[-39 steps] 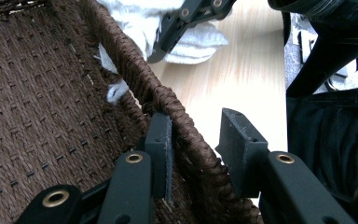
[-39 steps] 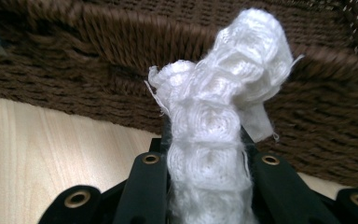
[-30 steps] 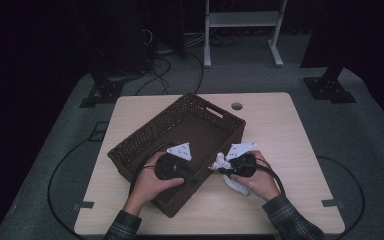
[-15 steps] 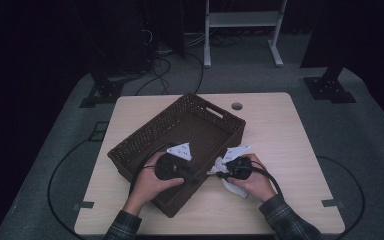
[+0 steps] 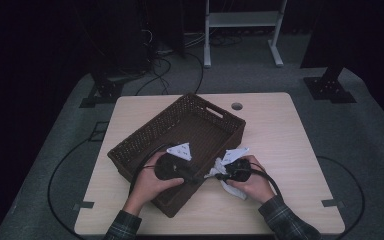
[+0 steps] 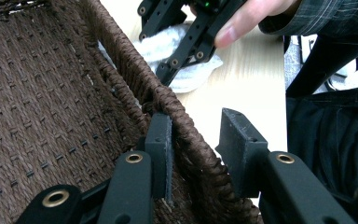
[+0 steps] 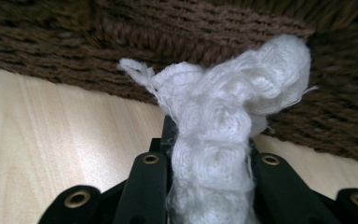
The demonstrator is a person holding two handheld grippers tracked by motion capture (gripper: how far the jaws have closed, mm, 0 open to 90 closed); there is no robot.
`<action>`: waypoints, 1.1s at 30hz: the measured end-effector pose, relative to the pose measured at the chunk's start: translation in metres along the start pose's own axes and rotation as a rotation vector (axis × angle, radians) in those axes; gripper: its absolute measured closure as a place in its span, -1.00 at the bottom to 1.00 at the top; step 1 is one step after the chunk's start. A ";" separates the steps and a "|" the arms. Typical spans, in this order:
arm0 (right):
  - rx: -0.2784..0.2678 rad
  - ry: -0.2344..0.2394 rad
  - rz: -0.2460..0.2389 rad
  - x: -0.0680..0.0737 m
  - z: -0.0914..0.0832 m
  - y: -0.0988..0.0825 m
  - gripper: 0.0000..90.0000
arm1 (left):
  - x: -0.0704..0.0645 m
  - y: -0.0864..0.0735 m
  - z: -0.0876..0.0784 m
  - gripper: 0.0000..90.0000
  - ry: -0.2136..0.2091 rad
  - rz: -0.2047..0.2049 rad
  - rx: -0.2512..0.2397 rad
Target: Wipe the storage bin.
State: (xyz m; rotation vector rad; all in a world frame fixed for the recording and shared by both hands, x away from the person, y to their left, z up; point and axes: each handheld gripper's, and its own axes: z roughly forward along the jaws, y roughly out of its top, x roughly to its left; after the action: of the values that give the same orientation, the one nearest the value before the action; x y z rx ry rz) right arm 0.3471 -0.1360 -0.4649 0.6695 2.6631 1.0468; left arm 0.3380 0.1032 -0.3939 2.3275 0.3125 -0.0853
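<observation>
Item 1, my right claw: jaws closed on a bunched white cloth, pinched at its gathered middle, the loose crown flopping past the tips toward 12 o'clock. Handling, as I judged it: very light, wholly limp, knitted and a little fuzzy, so unlikely to slip and in no way fragile. Any bundled fold served as a hold; a single edge would only have trailed.

Item 2, my left claw: jaws astride the rim of the woven basket, one pad inside the wall, one outside. The inner pad lay against the weave; whether the outer pad pressed I could not tell. The wall looked stiff and rough, good to steady by its rolled rim.

Item 3, placement: in the high view the cloth sat at my right claw, just outside the basket's right wall, at 3 o'clock of my left claw.

Item 4, table: pale wood, bearing all the above.
</observation>
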 end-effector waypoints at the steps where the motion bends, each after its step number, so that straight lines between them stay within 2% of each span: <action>1: -0.005 -0.002 0.004 0.001 -0.002 0.001 0.64 | 0.000 0.000 0.000 0.43 0.000 0.000 0.000; 18: -0.063 -0.027 -0.036 0.011 -0.024 0.013 0.64 | 0.000 0.000 0.000 0.43 0.001 0.001 -0.002; 33: -0.145 -0.026 -0.070 0.020 -0.049 0.027 0.64 | 0.000 0.000 0.000 0.43 0.000 0.000 -0.001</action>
State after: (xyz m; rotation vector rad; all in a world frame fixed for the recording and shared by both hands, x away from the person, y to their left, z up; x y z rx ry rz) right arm 0.3215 -0.1382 -0.4108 0.5527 2.5389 1.1896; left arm 0.3381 0.1033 -0.3939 2.3266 0.3122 -0.0846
